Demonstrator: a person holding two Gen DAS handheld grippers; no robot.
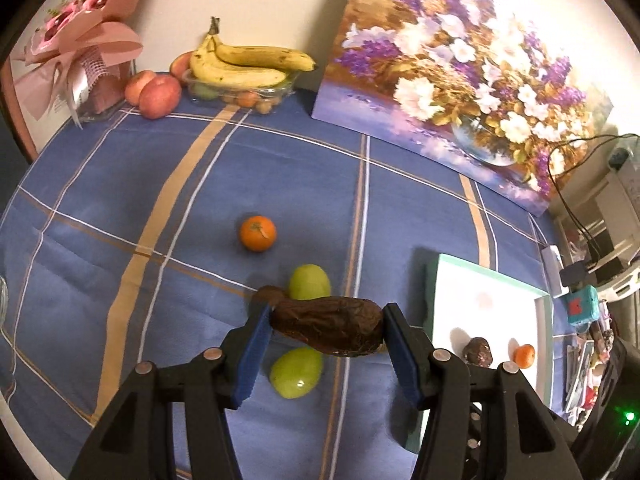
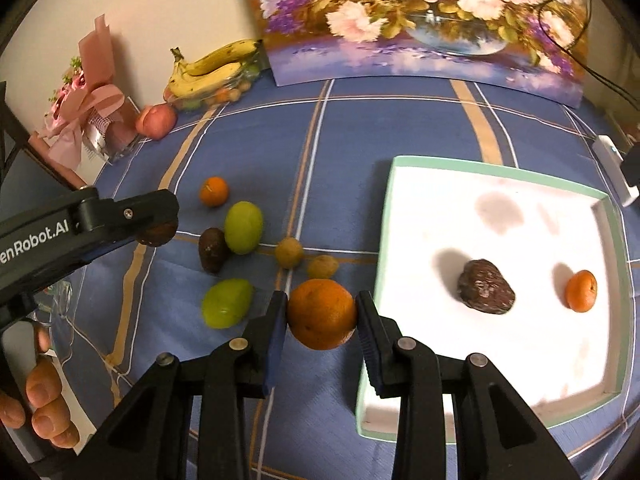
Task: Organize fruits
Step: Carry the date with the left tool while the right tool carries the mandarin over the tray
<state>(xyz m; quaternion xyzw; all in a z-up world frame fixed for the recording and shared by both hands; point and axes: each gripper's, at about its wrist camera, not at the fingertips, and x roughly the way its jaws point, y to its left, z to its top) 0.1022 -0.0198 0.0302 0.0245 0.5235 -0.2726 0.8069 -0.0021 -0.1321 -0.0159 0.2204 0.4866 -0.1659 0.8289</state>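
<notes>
Blue plaid cloth [image 1: 120, 184] covers the tabletop, with a flower painting [image 1: 460, 72] leaning on the wall behind. From the left wrist camera, bananas [image 1: 244, 62] sit on a clear fruit dish beside red apples [image 1: 154, 94] and a pink bouquet [image 1: 80, 40]. The left claw [image 1: 326, 330] is closed on a dark, wrinkled, pear-shaped fruit [image 1: 328, 330], pinched end to end between the blue pads. Two green fruits [image 1: 309, 282] and a tangerine [image 1: 258, 233] lie on the cloth beyond and below it. Only a corner of the white tray [image 1: 480, 280] shows at right.

From the right wrist camera the whole tray [image 2: 500, 184] is visible, holding a wrinkled dark fruit [image 2: 486, 287] and a small orange fruit [image 2: 581, 291]. The right claw [image 2: 322, 314] grips an orange [image 2: 322, 314] between its pads, just left of the tray's edge. Two small tan fruits [image 2: 289, 253] and another dark fruit [image 2: 213, 249] lie on the cloth, unseen in the other view. The left claw [image 2: 158, 232] enters from the left side, with fingers [image 2: 44, 392] of a hand showing below.
</notes>
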